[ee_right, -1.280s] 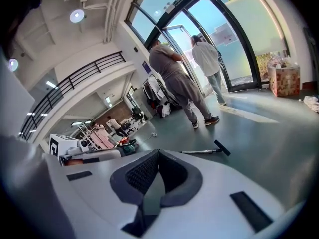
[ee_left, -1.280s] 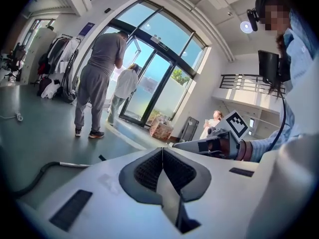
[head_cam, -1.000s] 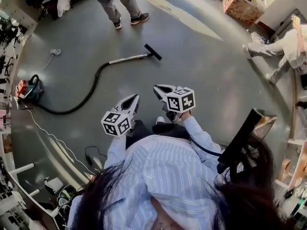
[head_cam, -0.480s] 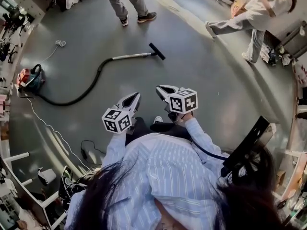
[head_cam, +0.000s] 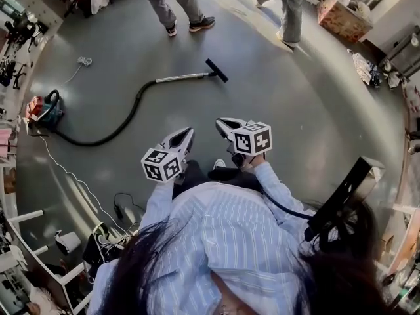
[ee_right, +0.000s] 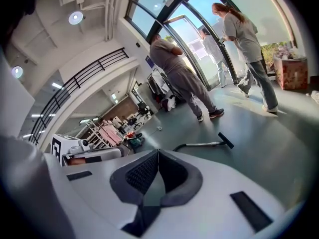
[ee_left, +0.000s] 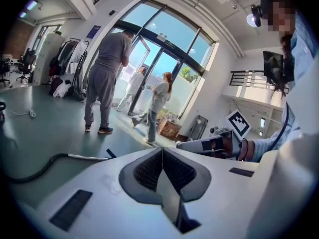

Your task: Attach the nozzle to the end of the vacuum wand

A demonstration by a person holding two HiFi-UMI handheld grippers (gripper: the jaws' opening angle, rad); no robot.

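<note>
A silver vacuum wand [head_cam: 180,78] lies on the grey floor ahead of me, with a black nozzle [head_cam: 217,70] at its right end, touching it. A black hose [head_cam: 125,120] curves from the wand back to a red and teal canister [head_cam: 42,113] at the left. Both grippers hang in front of my body, well short of the wand. My left gripper [head_cam: 186,134] and my right gripper [head_cam: 223,123] are shut with nothing in them. The left gripper view shows the wand [ee_left: 87,157] beyond the closed jaws. In the right gripper view the nozzle [ee_right: 226,140] lies farther off.
A person [head_cam: 174,5] stands just beyond the nozzle and another [head_cam: 289,5] walks at the top right. A cardboard box [head_cam: 344,18] sits by the glass doors. A white cable [head_cam: 65,176] runs along the left floor beside racks and cluttered shelves.
The person at the right has walked across to the top of the head view. Both grippers and the wand stay where they were.
</note>
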